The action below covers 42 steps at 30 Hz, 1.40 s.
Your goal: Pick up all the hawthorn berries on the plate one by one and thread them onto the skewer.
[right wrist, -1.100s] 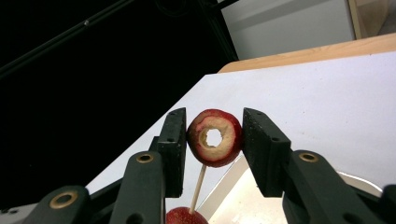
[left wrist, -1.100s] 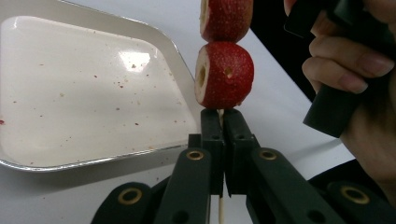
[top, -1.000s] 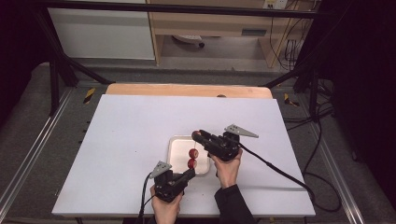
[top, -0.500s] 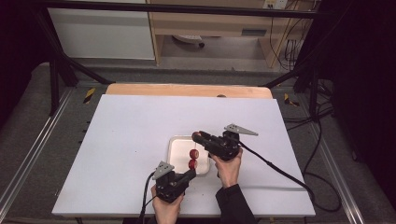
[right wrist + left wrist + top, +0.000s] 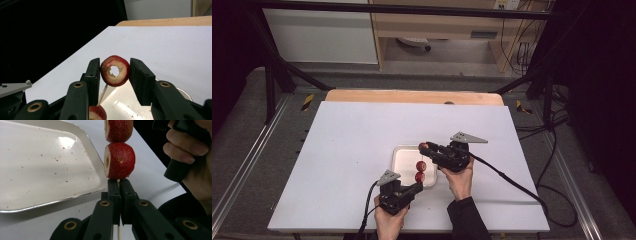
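On the white surface lies a white tray, near the person's edge and a little right of the middle. The left gripper has its fingers pressed together on a thin wooden skewer, which stands up out of them at the tray's near right corner. Two red strawberry pieces sit on this skewer, one above the other. The right gripper, just beyond and to the right, has its fingers clamped on a third strawberry piece, cored through the middle, held over the tray above the skewer's tip
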Tool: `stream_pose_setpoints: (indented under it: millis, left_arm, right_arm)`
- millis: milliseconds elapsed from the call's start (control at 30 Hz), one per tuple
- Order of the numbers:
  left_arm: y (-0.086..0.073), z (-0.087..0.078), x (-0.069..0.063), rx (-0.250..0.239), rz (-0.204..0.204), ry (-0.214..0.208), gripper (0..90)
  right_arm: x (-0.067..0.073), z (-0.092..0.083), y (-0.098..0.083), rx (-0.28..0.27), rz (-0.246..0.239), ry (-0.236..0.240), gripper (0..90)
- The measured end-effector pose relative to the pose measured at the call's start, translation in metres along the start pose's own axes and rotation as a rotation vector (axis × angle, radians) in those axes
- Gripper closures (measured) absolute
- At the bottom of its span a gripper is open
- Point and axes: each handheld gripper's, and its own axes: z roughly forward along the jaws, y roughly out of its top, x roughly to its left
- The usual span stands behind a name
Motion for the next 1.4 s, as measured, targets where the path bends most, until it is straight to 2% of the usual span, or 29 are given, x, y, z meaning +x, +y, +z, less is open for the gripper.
stream_pose_setpoints:
  millis: [100,167,367,433,533,600,700,867,1033,1133,1233,1400]
  left_arm:
    - [0.001,-0.001,-0.003,-0.014,0.009,0.004,88.5]
    - [0.000,-0.001,-0.004,-0.030,0.003,0.012,88.5]
    - [-0.003,0.003,-0.011,-0.048,-0.013,0.001,87.6]
    - [-0.004,0.002,-0.010,-0.050,-0.009,0.018,87.7]
    - [-0.006,0.001,-0.006,-0.044,-0.020,0.008,88.5]
    - [-0.004,0.001,-0.005,-0.048,-0.028,0.001,88.5]
    - [-0.003,0.001,-0.005,-0.045,-0.034,-0.007,88.4]
    - [-0.003,0.001,-0.002,-0.045,-0.100,-0.054,88.6]
    - [-0.002,-0.001,-0.002,-0.055,-0.082,-0.032,88.6]
    - [-0.002,0.003,-0.005,-0.042,-0.051,0.000,88.7]
    - [-0.003,0.005,-0.006,-0.054,-0.023,0.027,88.7]
    - [0.000,0.005,-0.003,-0.045,-0.028,0.023,88.7]
  right_arm:
    - [0.000,-0.001,0.001,-0.011,-0.010,-0.012,62.3]
    - [0.001,-0.001,0.001,-0.024,-0.013,-0.020,62.3]
    - [0.004,0.003,-0.006,-0.063,-0.003,-0.042,62.3]
    - [0.004,0.003,-0.007,-0.063,0.001,-0.050,62.3]
    - [0.004,0.001,-0.005,-0.084,-0.005,-0.063,62.3]
    - [0.004,0.001,-0.004,-0.075,0.008,-0.046,62.3]
    - [0.004,0.002,-0.007,-0.064,0.002,-0.050,62.3]
    - [0.004,0.000,-0.007,-0.065,-0.027,-0.042,62.3]
    - [0.003,-0.006,-0.004,-0.041,-0.046,-0.052,62.4]
    - [0.002,-0.004,-0.005,-0.041,-0.026,-0.046,62.4]
    - [0.002,-0.003,-0.005,-0.045,0.004,-0.042,62.6]
    - [0.002,-0.005,-0.003,-0.050,0.028,-0.021,62.7]
